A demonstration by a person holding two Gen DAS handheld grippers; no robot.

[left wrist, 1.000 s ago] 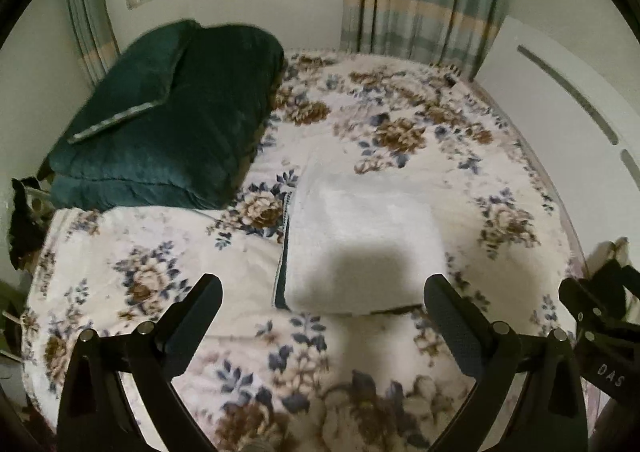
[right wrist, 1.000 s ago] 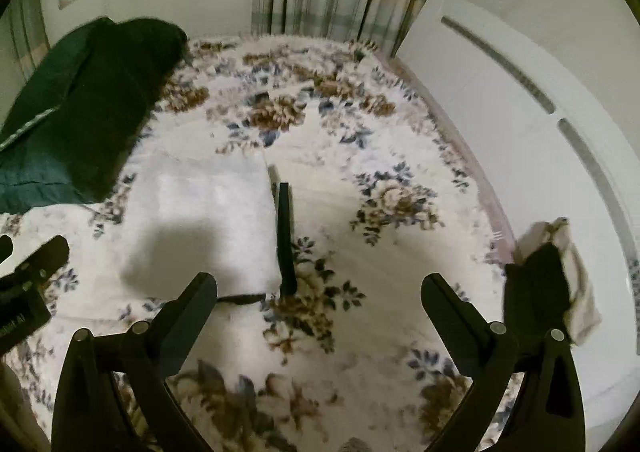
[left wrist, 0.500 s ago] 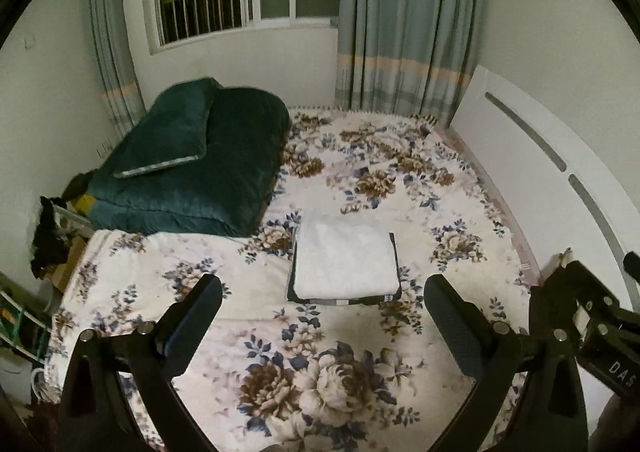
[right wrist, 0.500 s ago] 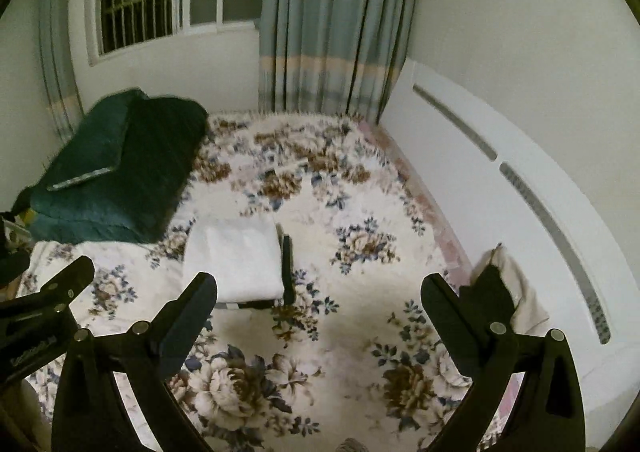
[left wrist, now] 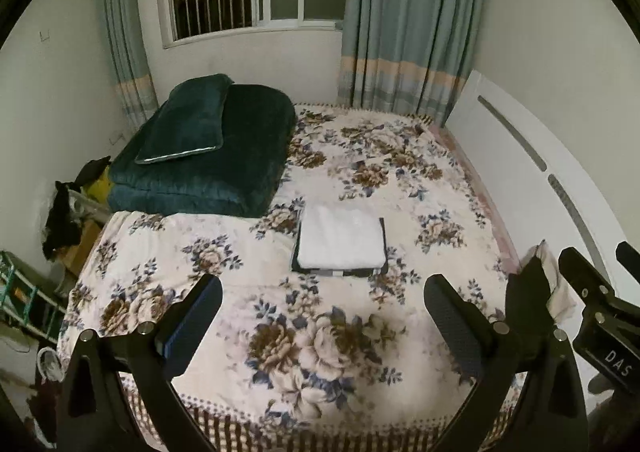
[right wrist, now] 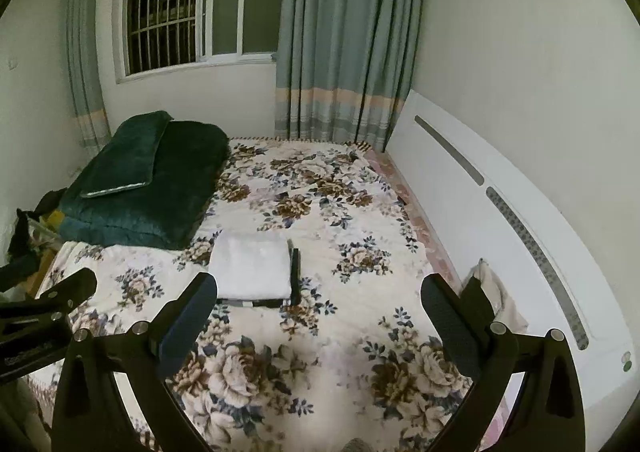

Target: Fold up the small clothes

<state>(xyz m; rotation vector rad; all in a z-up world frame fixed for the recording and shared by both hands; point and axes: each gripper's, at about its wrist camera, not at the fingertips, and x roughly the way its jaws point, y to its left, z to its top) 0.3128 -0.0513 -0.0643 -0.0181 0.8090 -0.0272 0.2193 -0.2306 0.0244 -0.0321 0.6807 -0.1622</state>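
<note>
A folded white garment lies on top of a folded dark garment in the middle of the floral bedspread. It also shows in the right wrist view, with the dark garment sticking out at its right and front. My left gripper is open and empty, held well above and back from the stack. My right gripper is open and empty too, also far back from it.
A folded dark green quilt with a pillow lies at the bed's far left. A white headboard runs along the right. Dark and pale clothes hang at the bed's right edge. Clutter stands left of the bed.
Both grippers have pulled up and back from the stack, which now looks much smaller and farther. Both stayed open and empty.
</note>
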